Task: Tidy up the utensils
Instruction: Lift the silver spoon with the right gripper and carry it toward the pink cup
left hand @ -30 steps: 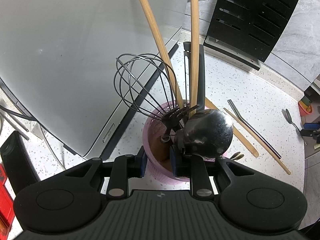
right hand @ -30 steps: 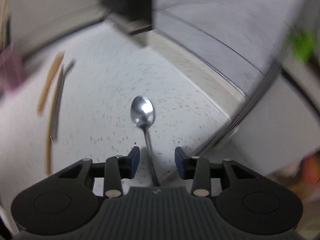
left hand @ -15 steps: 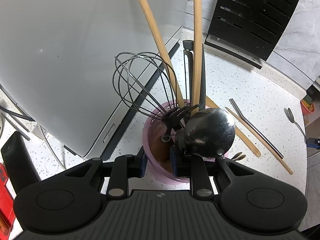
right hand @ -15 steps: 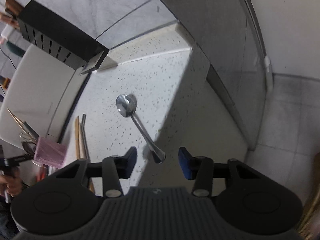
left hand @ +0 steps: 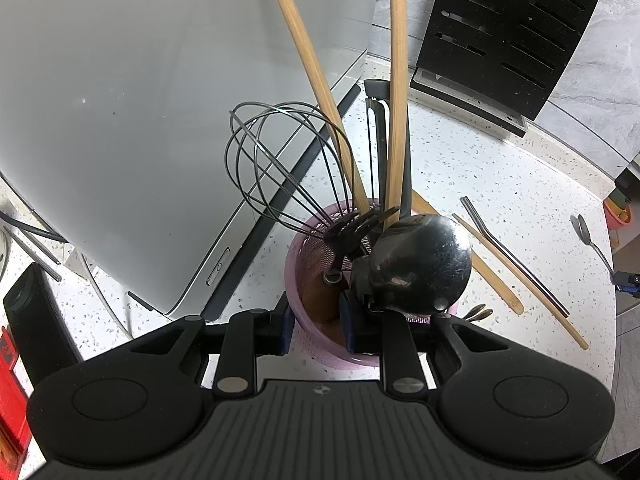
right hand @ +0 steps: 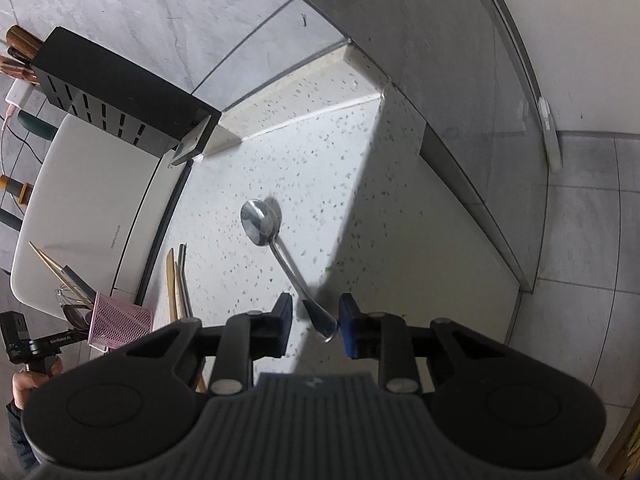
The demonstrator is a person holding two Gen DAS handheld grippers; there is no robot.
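Right gripper (right hand: pixel 314 319) jaws closing around spoon (right hand: pixel 280 248) handle, narrower than before; left gripper (left hand: pixel 314 322) unchanged, clamping pink holder (left hand: pixel 304 256) rim

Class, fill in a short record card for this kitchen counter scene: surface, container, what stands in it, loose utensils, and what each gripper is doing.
Surface: white speckled countertop
Container: pink mesh utensil holder
Contents: black wire whisk, two long wooden sticks, steel ladle
Loose utensils: small steel spoon, bent metal straw, wooden chopsticks
Left gripper: jaws straddle the holder's rim
Right gripper: jaws closing around the spoon's handle; no left-pad contact
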